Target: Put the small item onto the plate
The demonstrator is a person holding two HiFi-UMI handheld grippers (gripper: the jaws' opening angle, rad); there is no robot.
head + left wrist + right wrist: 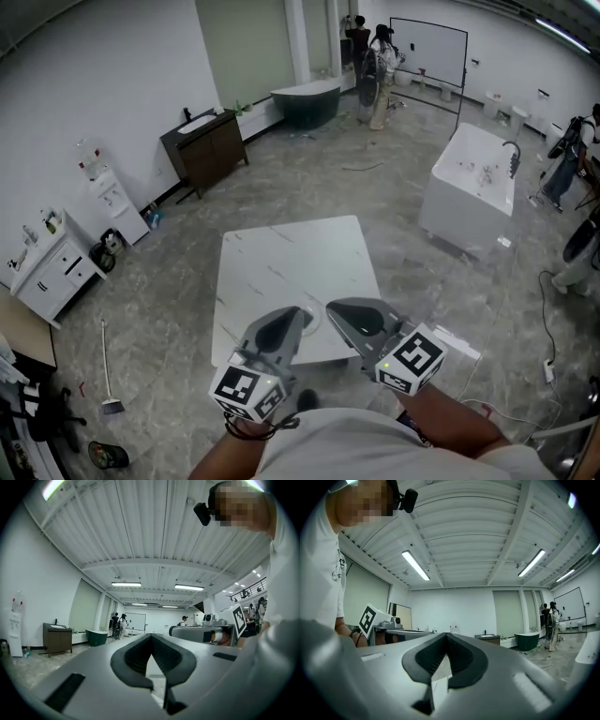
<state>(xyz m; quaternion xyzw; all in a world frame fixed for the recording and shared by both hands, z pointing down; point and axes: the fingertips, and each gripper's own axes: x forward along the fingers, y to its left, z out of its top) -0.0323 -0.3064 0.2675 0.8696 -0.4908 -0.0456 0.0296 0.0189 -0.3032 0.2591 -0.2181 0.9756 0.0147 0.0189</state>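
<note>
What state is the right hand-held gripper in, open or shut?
Shut. On the right hand-held gripper the jaw tips meet, nothing between them.

Table (281, 267): near edge, at 6 o'clock, covered by left gripper (292, 319) and right gripper (342, 311); what lies on that strip cannot be told.
Pale rim (315, 325) between the grippers: mostly covered, not identifiable.
Forearms (441, 417): cut off by the bottom edge.
People (370, 61) at 12 o'clock: too small for detail.
Person (574, 155) at 3 o'clock: cut by the right edge.
Cabinet (52, 267) at 9 o'clock: things on top too small to name.
Tub (469, 183) at 2 o'clock: fittings inside too small to name.
Both gripper views: lower half filled by the gripper's own body; whatever is beneath is hidden.
</note>
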